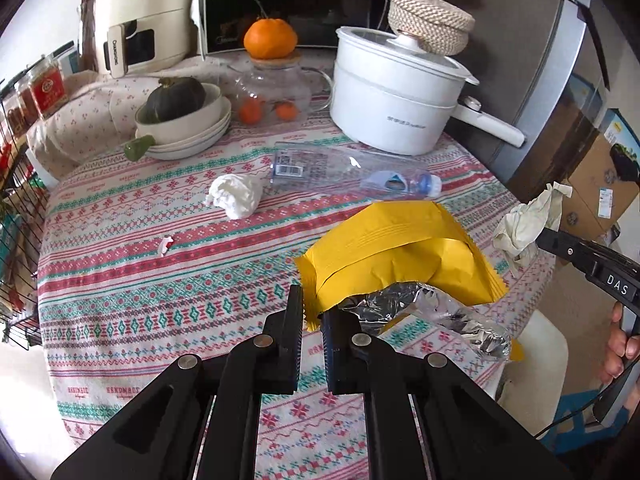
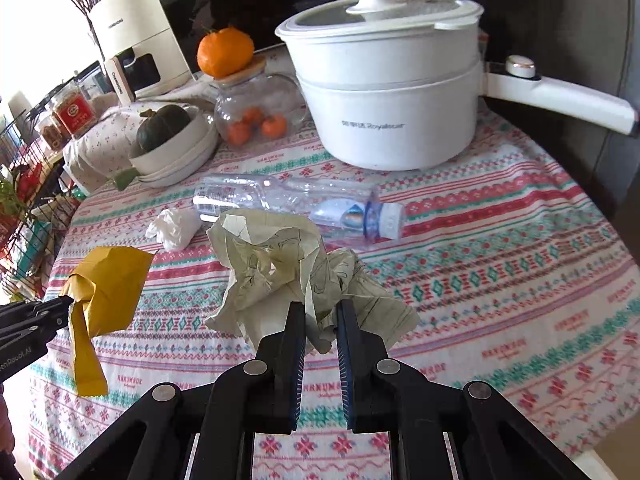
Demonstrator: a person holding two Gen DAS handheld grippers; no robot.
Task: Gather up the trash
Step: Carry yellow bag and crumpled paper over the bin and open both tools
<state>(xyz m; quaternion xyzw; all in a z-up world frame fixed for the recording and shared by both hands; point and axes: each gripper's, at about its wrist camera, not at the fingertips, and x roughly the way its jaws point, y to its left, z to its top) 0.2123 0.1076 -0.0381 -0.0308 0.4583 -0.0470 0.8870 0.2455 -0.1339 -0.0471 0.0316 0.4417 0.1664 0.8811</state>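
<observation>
My left gripper (image 1: 311,309) is shut on the edge of a yellow snack wrapper (image 1: 400,252) with a silver foil lining (image 1: 432,312), held above the patterned tablecloth (image 1: 160,280). My right gripper (image 2: 320,316) is shut on a crumpled pale paper with line drawings (image 2: 276,276), also lifted off the cloth. In the left wrist view that paper (image 1: 524,228) hangs from the right gripper (image 1: 538,236) at the right edge. In the right wrist view the yellow wrapper (image 2: 108,292) hangs from the left gripper (image 2: 68,305). A white tissue ball (image 1: 236,196) and an empty clear plastic bottle (image 1: 352,172) lie on the table.
A white electric pot (image 1: 392,92) with a side handle stands behind the bottle. Stacked bowls holding a dark squash (image 1: 176,100), a glass jar with oranges (image 1: 272,96) and an air fryer (image 1: 140,20) crowd the back. A small paper scrap (image 1: 165,245) lies left. A wire rack (image 1: 16,200) borders the left.
</observation>
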